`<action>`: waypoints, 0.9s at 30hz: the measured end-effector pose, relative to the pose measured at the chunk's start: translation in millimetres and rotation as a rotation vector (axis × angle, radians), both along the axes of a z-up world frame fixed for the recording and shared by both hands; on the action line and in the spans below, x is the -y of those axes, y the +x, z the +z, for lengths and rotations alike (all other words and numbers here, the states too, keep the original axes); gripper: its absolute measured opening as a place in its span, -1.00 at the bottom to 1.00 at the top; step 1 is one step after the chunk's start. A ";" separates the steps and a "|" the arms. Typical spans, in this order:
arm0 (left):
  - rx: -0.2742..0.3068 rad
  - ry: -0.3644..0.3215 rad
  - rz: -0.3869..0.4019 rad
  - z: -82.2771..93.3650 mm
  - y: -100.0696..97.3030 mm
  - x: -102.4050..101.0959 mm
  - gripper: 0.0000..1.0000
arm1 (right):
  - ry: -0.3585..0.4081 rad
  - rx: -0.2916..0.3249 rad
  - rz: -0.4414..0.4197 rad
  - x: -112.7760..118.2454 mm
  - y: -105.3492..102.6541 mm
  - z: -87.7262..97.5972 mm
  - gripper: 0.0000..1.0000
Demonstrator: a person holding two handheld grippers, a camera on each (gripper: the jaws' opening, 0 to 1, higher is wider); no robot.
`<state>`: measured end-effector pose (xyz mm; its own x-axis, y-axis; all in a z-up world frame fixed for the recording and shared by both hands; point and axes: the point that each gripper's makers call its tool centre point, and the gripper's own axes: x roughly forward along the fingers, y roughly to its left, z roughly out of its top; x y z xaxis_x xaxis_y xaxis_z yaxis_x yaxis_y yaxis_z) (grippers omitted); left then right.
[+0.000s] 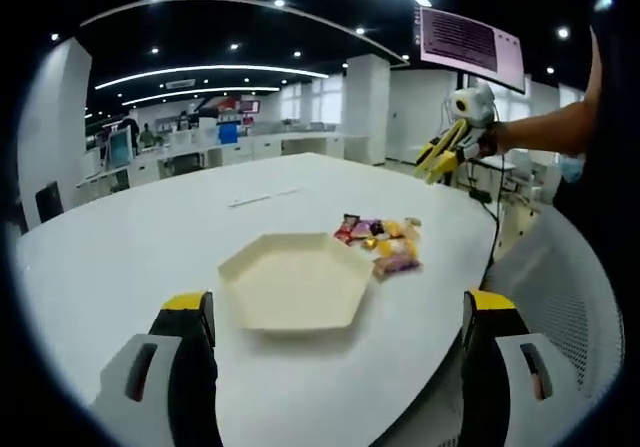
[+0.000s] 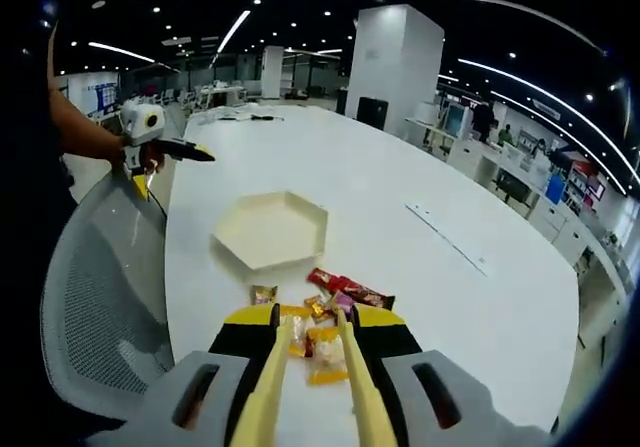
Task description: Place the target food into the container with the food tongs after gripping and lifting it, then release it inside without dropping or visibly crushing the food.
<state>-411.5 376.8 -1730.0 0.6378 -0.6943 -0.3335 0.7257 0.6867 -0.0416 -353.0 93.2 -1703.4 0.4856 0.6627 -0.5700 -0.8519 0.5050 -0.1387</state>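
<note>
I have the right gripper (image 2: 312, 367) closed on yellow food tongs (image 2: 310, 387), their tips hovering over the wrapped snacks (image 2: 335, 302) lying on the white counter (image 2: 480, 307) just beside the empty hexagonal tray (image 2: 270, 229). My left gripper (image 1: 340, 367) stands open, jaws wide, holding nothing, facing the tray.

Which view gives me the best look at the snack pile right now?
The right gripper view: the wrapped snacks lie just ahead of the yellow tongs, with single wrappers easy to tell apart. In the left gripper view the pile is smaller and farther off, beside the hexagonal tray.
</note>
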 end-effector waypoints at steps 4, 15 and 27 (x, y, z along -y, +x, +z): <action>-0.002 -0.005 -0.001 -3.4 0.8 -2.4 0.99 | -0.007 -0.001 0.001 1.0 4.8 -11.3 -0.46; 0.034 0.026 -0.009 -6.2 1.3 -1.5 0.99 | -0.031 -0.019 -0.007 0.6 13.3 -36.3 -0.45; 0.012 0.045 0.006 -12.2 3.4 -2.6 0.99 | -0.080 -0.061 -0.023 8.1 21.1 -70.5 -0.44</action>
<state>-408.1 379.5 -1742.2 0.6461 -0.6750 -0.3562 0.7219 0.6920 -0.0019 -331.9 85.1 -1773.8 0.4630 0.6026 -0.6500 -0.8482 0.5140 -0.1277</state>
